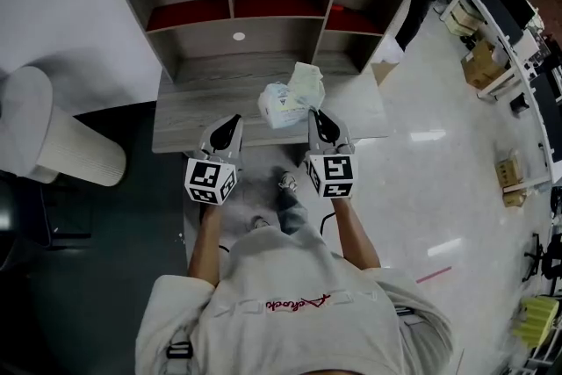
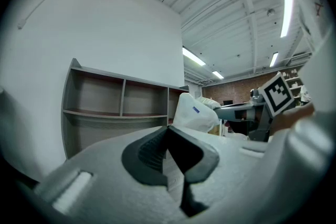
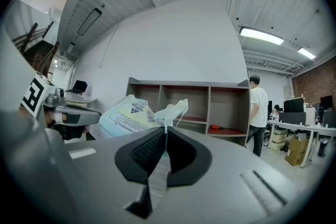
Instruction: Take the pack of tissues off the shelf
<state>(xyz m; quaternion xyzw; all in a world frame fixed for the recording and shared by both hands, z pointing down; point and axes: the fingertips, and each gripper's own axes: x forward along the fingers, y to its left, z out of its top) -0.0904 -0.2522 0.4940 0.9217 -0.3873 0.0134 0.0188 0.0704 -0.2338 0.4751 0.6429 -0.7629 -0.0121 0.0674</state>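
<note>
The pack of tissues [image 1: 283,104] is gripped by its wrapper in the right gripper [image 1: 314,111], at ten o'clock of it. The left gripper [image 1: 236,118] is closed on nothing.

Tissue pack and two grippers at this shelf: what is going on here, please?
A person holds a gripper in each hand at a shelf above a desk. The right gripper has its jaws shut on a wrapper flap of the tissue pack. The pack is outside the compartments, over the desk. The left gripper is shut on nothing, beside the pack.
</note>
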